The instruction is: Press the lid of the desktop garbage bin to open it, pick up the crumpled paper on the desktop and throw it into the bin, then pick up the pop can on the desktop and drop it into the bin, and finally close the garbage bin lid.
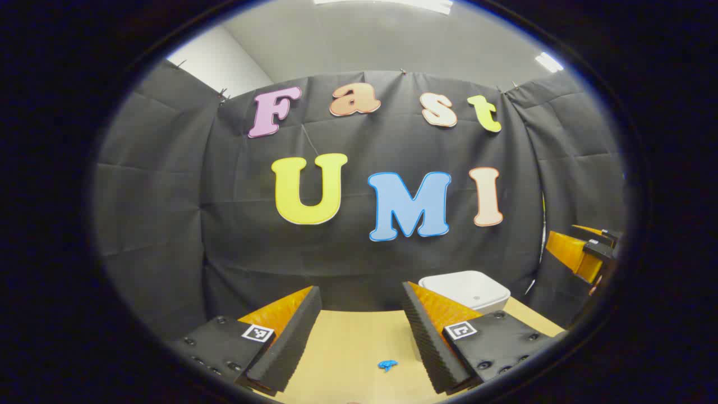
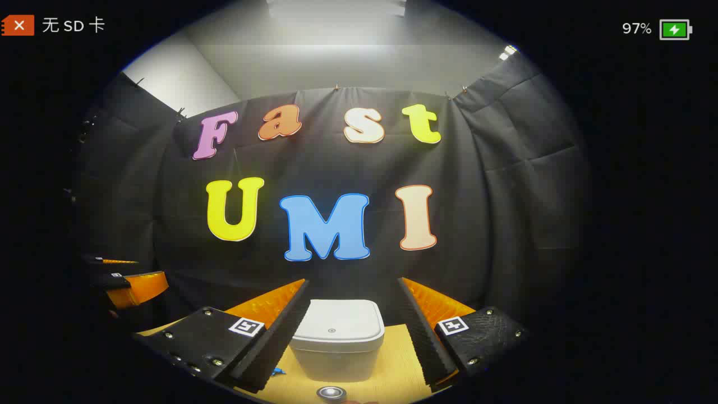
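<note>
The white desktop bin [image 2: 336, 336] stands on the wooden table with its lid down, straight ahead in the right gripper view. My right gripper [image 2: 352, 283] is open, held above the table in front of the bin, and the bin shows between its fingers. At the bottom edge is a round metallic top [image 2: 331, 393], apparently the pop can. A small blue crumpled scrap [image 1: 387, 365] lies on the table below my left gripper [image 1: 360, 289], which is open and holds nothing. From the left gripper view the bin [image 1: 465, 289] sits to the right, behind the right finger.
The black cloth wall closes the booth right behind the table's far edge [image 1: 359, 312]. The right gripper [image 1: 583, 252] shows far right in the left gripper view. The left gripper [image 2: 126, 283] shows far left in the right gripper view. The blue scrap [image 2: 277, 371] lies left of the bin.
</note>
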`<state>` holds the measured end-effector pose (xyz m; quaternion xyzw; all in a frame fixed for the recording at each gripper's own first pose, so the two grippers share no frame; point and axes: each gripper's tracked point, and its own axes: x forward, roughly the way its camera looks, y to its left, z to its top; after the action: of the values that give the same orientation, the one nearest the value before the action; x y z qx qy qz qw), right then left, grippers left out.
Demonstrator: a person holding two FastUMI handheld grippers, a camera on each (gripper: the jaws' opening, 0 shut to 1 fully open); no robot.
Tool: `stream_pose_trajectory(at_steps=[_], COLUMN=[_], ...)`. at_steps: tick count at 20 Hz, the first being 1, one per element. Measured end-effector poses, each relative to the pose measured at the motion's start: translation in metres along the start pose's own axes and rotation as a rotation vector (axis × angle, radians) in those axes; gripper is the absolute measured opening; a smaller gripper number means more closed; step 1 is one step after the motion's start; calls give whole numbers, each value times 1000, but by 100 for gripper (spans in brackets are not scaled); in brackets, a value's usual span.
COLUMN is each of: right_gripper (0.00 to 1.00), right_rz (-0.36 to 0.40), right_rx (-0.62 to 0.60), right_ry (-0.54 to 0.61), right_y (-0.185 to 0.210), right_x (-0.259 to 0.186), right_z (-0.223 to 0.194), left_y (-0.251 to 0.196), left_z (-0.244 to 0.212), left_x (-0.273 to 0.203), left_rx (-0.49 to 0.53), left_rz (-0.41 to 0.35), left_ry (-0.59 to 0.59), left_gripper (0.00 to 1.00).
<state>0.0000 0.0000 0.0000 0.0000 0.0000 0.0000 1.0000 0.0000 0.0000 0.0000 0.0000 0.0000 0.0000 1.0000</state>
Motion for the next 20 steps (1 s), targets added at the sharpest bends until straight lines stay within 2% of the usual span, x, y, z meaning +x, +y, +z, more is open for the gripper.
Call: stream_pose_trajectory(at_steps=[20], right_gripper=[97], right_rz=[43], right_rx=[6], right_ry=[52], right_y=[11], right_x=[20], right_z=[-10], left_y=[-19], left_z=[2], left_x=[11], left_rx=[-13], left_rz=[-14], left_ry=[4], left_gripper=[94])
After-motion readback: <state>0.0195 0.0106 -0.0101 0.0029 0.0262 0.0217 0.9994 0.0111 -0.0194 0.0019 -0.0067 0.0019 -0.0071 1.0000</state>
